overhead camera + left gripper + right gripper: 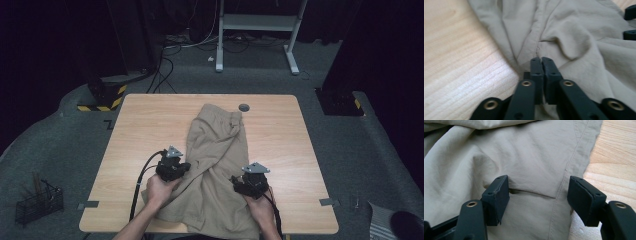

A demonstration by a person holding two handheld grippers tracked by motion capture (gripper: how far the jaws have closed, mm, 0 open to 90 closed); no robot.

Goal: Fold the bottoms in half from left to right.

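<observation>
The left tool (541,60) is clenched on a fold of the beige shorts (220,165), which lie mid-frame on the worktop (145,125); the right tool (537,195) stands released, straddling their seamed edge.

Tan shorts on a light wood counter

The shorts (216,165) are plain sandy tan all over. The counter (145,125) is pale wood with soft stripes and one small grey dot (244,107). Both grippers, left (171,167) and right (251,183), are black with grey tops.
</observation>
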